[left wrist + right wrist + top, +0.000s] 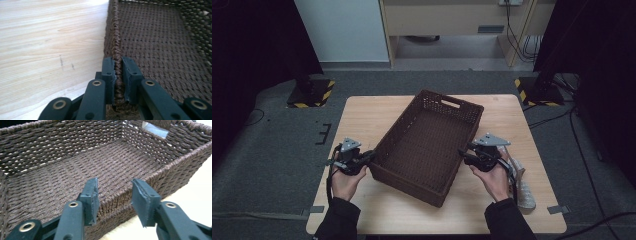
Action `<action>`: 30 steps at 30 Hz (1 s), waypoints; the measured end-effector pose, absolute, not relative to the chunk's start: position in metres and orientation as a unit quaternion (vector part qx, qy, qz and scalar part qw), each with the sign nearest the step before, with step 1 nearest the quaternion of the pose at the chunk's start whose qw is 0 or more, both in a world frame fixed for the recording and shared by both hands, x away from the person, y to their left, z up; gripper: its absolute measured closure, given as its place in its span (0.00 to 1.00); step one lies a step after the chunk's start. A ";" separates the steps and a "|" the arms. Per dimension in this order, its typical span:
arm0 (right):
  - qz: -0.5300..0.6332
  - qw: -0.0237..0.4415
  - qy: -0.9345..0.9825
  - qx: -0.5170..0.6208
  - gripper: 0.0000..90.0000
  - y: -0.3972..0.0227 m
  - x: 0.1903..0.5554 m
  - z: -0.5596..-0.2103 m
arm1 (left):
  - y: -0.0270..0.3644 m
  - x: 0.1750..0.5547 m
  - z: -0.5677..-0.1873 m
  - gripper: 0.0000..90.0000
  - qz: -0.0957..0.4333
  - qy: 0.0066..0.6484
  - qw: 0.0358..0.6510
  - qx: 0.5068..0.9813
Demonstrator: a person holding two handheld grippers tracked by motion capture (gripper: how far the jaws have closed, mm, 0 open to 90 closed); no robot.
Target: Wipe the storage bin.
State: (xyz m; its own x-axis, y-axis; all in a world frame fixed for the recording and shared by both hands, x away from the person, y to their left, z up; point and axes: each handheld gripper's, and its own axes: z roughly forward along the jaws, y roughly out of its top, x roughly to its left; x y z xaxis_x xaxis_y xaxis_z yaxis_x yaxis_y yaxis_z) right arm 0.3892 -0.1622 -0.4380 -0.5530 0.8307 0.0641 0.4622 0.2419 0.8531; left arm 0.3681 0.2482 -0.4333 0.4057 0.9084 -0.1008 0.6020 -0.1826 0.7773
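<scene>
Across the middle of the wooden tabletop (362,120), askew: one empty brown woven basket (427,145), its near left rim pinched in the closed left tool (118,82), right tool (113,200) agape astride the right rim, both hands low and palm-down; one-sided lift risks tipping or slipping.

Basket (427,145) as landmark. Its near-left rim section is covered where the left gripper (118,82) pads clamp it. Left gripper view cuts off the basket's far and right walls. Right of the basket, a pale wrapped item (524,192) lies partly behind the right hand (497,180); too small to identify.
</scene>
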 end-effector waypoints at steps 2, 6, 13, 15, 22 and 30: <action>0.442 0.215 0.758 0.429 0.56 -0.164 0.392 -0.436 | 0.249 0.371 -0.433 0.89 0.198 0.509 0.386 0.743; 0.446 0.231 0.737 0.452 0.52 -0.170 0.405 -0.436 | 0.251 0.381 -0.432 0.89 0.200 0.512 0.378 0.745; 0.444 0.223 0.728 0.473 0.52 -0.174 0.419 -0.443 | 0.252 0.391 -0.431 0.86 0.207 0.517 0.371 0.743; 0.444 0.216 0.730 0.473 0.54 -0.174 0.418 -0.443 | 0.251 0.388 -0.431 0.81 0.212 0.521 0.376 0.737; 0.447 0.213 0.730 0.470 0.58 -0.175 0.409 -0.443 | 0.254 0.365 -0.422 0.66 0.220 0.527 0.397 0.719; 0.447 0.217 0.735 0.461 0.59 -0.176 0.390 -0.441 | 0.247 0.354 -0.421 0.60 0.221 0.543 0.386 0.712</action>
